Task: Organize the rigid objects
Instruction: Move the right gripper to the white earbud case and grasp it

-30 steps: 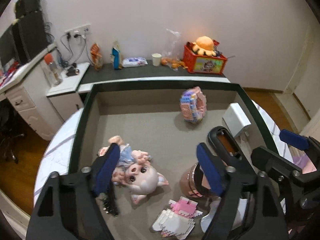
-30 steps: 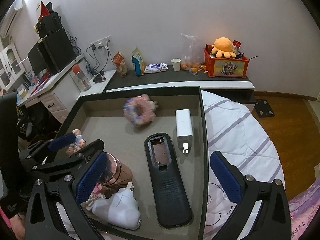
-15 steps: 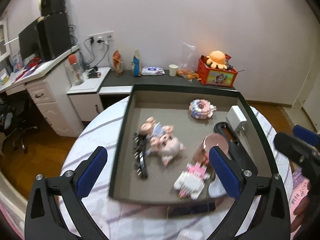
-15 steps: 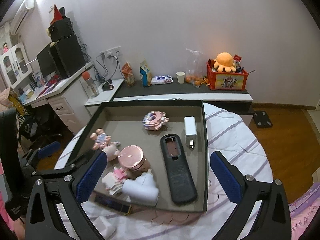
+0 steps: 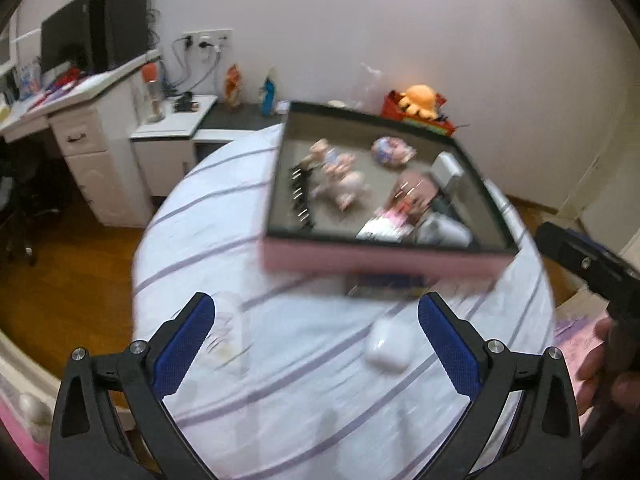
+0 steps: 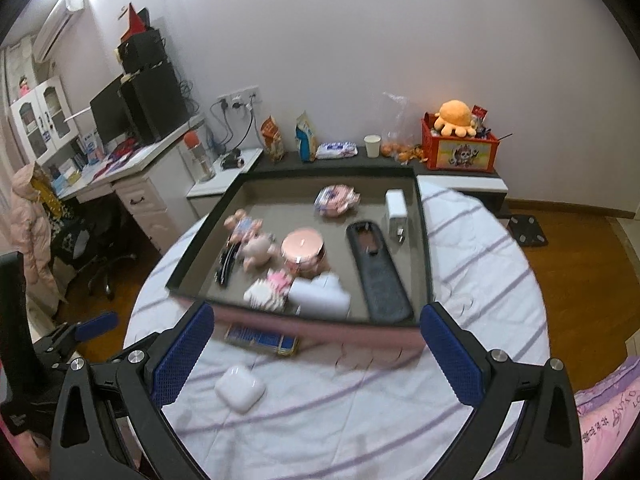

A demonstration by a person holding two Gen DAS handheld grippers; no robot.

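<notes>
Both grippers, left gripper (image 5: 316, 344) and right gripper (image 6: 316, 354), are hanging wide apart, grasping nothing. The earbud case (image 6: 239, 388) and card deck (image 6: 262, 340) are sitting near the tray (image 6: 320, 322).

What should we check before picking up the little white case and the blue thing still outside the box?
1. Left tool open and holding nothing: ok.
2. Right tool open and holding nothing: ok.
3. White case lies free on the bedspread, nothing on top: ok.
4. Blue flat thing fully clear of the box: cannot tell, it lies right against the pink wall.
5. Bare floor left inside the box: ok, near the far wall.
6. Picture sharp enough to aim: not ok, blurred.
</notes>
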